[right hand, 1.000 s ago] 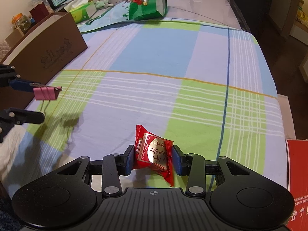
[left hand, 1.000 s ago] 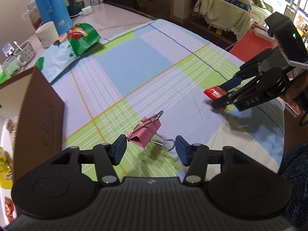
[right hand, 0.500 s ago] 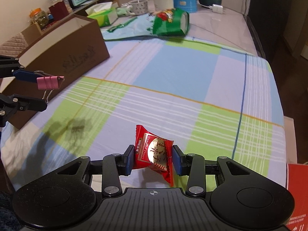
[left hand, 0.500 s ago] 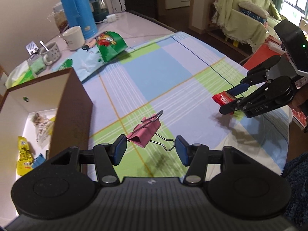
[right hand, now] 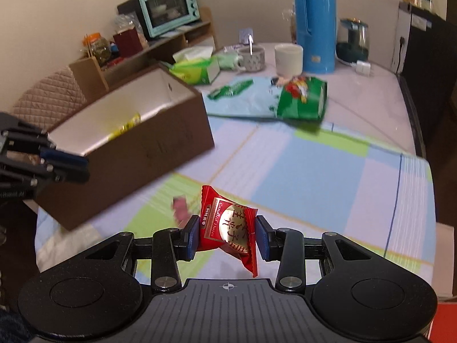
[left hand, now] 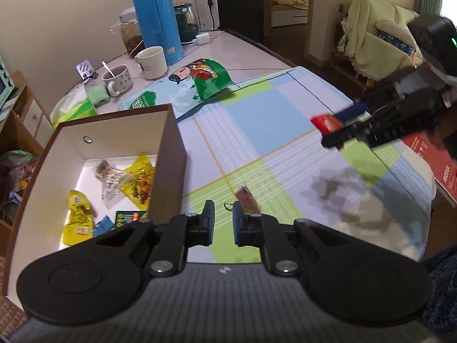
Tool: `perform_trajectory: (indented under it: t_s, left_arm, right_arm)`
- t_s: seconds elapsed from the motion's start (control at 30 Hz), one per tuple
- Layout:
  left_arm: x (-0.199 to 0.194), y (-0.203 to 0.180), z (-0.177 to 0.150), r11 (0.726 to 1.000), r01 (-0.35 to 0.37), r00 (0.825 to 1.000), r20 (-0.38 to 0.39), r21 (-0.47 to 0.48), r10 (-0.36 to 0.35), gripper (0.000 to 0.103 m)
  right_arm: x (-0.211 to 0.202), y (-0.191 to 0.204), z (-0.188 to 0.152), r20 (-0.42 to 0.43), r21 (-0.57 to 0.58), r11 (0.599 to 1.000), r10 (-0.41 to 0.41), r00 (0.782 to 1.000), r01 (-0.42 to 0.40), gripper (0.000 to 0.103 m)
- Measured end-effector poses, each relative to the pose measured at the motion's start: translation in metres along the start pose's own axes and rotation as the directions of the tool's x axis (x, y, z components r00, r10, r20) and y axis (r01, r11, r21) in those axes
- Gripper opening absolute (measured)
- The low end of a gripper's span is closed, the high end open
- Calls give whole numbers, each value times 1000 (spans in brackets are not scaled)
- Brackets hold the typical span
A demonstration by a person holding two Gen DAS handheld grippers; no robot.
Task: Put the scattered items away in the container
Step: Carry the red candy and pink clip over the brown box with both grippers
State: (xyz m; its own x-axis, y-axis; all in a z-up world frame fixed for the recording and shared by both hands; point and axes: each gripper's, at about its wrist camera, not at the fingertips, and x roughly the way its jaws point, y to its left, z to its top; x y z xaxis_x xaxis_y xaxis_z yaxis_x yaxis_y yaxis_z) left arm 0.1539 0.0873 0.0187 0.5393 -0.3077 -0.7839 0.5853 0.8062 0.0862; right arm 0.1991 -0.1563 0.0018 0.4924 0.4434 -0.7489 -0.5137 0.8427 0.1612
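Checked cloth [left hand: 265, 131] in blue, lilac and green covers the near part of the table [left hand: 251, 57]. On its left side stands the brown cardboard box [left hand: 168, 154], open at the top, white inside, with yellow snack packets [left hand: 77, 217] and a clear bag lying on its floor. Behind it on the bare table are a blue thermos [left hand: 155, 14], a white mug [left hand: 151, 61] and a green snack bag [left hand: 208, 78].

Nearest the left wrist camera, the left gripper [left hand: 220, 223] hangs above the cloth just right of the box's wall, its jaws nearly closed with only a narrow gap and nothing between them. A pink binder clip [left hand: 247, 197] shows blurred just beyond the right fingertip, outside the box; whether it touches the cloth cannot be told.

The right gripper [right hand: 227, 237] is clamped on a red candy wrapper [right hand: 228, 228], held above the cloth well clear of the box.
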Motion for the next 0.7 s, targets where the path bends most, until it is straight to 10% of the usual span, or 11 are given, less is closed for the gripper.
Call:
perform_trajectory:
  t_s: [0.3, 0.7]
  left_arm:
    - [51, -24, -7, 996, 79, 995, -57, 31, -77, 63]
    - [138, -32, -15, 992, -13, 988, -153, -126, -7, 57]
  right_arm:
    - [2, -14, -3, -26, 36, 999, -40, 999, 41, 40]
    - [2, -49, -18, -66, 102, 992, -61, 996, 68, 40]
